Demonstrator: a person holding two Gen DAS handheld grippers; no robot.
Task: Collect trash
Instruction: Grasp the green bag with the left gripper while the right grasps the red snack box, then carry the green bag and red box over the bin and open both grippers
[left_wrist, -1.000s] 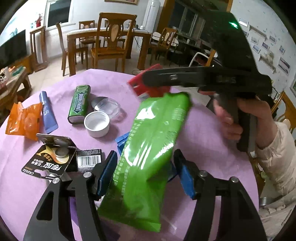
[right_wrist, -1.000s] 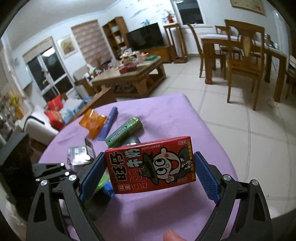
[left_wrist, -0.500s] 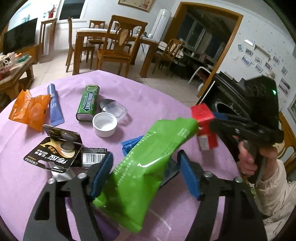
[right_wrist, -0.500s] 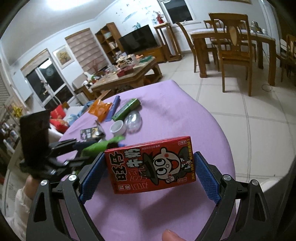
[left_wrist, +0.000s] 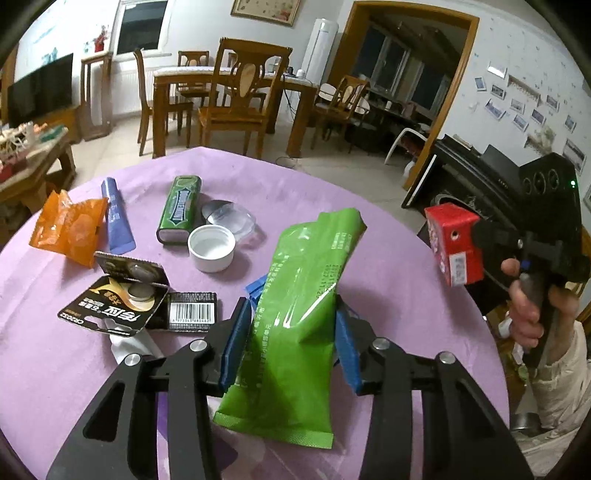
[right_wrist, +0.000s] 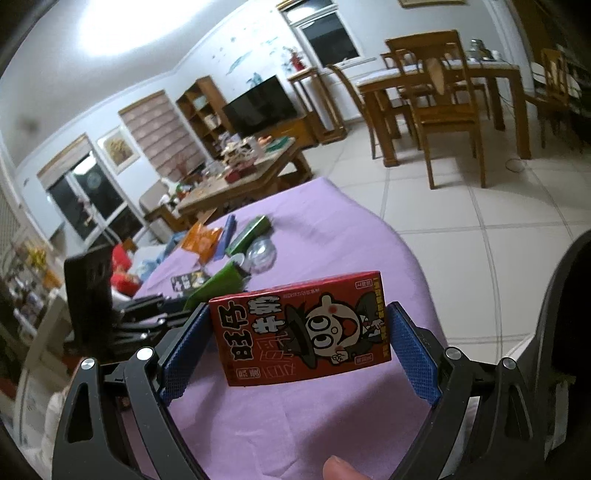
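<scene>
My left gripper (left_wrist: 291, 343) is shut on a green plastic wrapper (left_wrist: 299, 314) and holds it tilted above the purple table (left_wrist: 391, 280). My right gripper (right_wrist: 299, 347) is shut on a red milk carton (right_wrist: 303, 332), held off the table's right edge; the carton also shows in the left wrist view (left_wrist: 454, 243). Loose trash lies on the table: an orange wrapper (left_wrist: 70, 229), a blue tube (left_wrist: 116, 218), a green gum pack (left_wrist: 180, 208), a white cap (left_wrist: 211, 247), a clear lid (left_wrist: 231, 221) and a battery card (left_wrist: 114, 299).
A blue wrapper (left_wrist: 256, 286) lies under the green one. A dark bin rim (right_wrist: 569, 314) shows at the right edge of the right wrist view. A dining table with chairs (left_wrist: 229, 99) stands behind, and a coffee table (right_wrist: 240, 177) to the left.
My right gripper has carried the red carton away from over the table to beyond its right edge. My left gripper has closed on the green wrapper and lifted it.
</scene>
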